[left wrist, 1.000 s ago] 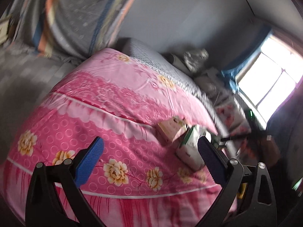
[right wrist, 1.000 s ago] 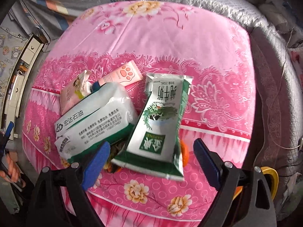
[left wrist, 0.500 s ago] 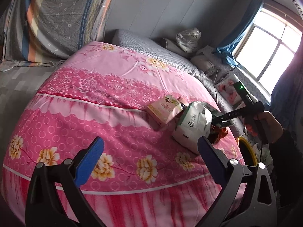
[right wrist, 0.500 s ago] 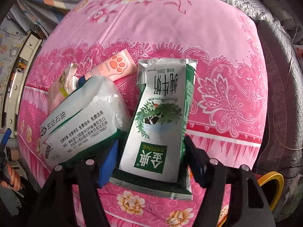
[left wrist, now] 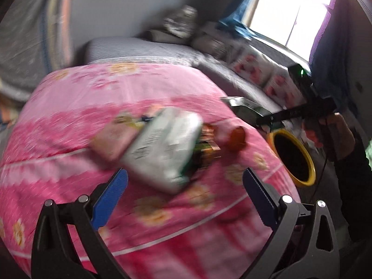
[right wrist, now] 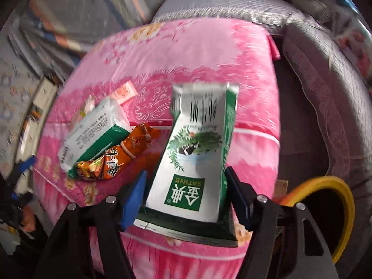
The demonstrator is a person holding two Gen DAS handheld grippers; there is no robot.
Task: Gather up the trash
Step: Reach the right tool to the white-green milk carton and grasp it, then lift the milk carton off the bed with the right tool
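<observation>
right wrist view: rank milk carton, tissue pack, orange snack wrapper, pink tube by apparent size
1. milk carton, though it sits in the right gripper, nearest the lens, which inflates it.
2. tissue pack
3. orange snack wrapper
4. pink tube, partly hidden, so unsure.

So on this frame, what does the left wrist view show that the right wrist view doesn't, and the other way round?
Only the left wrist view shows the window, the hand on the right gripper's handle, and the left gripper, open over the bedspread.

Only the right wrist view shows the printed face of the milk carton, with the right gripper shut on its sides, and the pink paw-print tube.

Both show the pink bedspread, the white tissue pack, the orange snack wrapper and the yellow-rimmed bin.
</observation>
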